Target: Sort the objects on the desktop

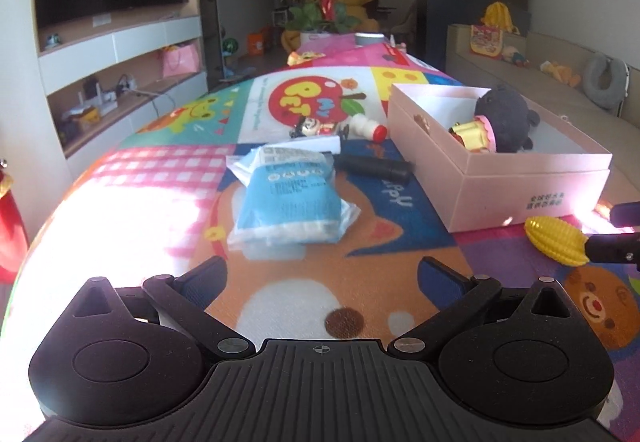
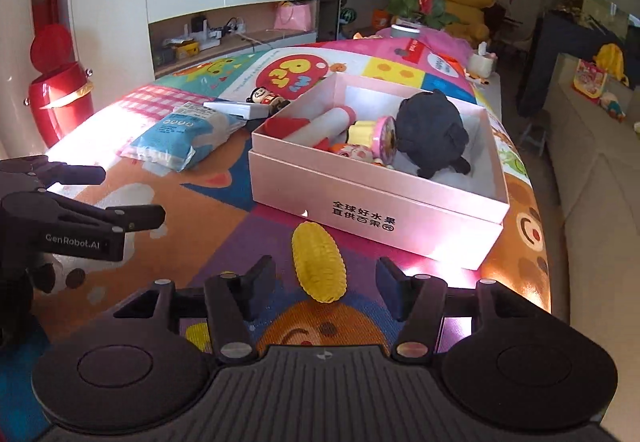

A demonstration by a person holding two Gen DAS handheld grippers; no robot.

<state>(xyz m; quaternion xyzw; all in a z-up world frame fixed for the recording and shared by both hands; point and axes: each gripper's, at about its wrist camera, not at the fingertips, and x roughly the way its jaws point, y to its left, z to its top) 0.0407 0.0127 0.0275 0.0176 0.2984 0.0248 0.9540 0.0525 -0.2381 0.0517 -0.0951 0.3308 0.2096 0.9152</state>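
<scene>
While the right gripper (image 2: 322, 292) hangs low over the worktop (image 2: 224, 202), its jaws stand wide apart on either side of a yellow toy corn cob (image 2: 319, 267), which lies flat on the cartoon-print mat without touching either finger. At 12 o'clock from the corn, just beyond it, sits a pink box (image 2: 376, 198) holding a dark plush toy (image 2: 434, 132), a white roll with red ends (image 2: 320, 126) and a small pink-rimmed figure (image 2: 374, 140).

At 9 o'clock in the right wrist view the left gripper (image 2: 132, 194) also has its jaws apart, holding nothing. Seen from its own camera, that gripper (image 1: 322, 278) faces a blue-and-white plastic pack (image 1: 290, 198) at 12 o'clock, near but apart from the fingers. Beyond the pack lie a black cylinder (image 1: 374, 166), a small doll figure (image 1: 314, 127) and a white bottle with a red cap (image 1: 368, 128), all outside the box.
</scene>
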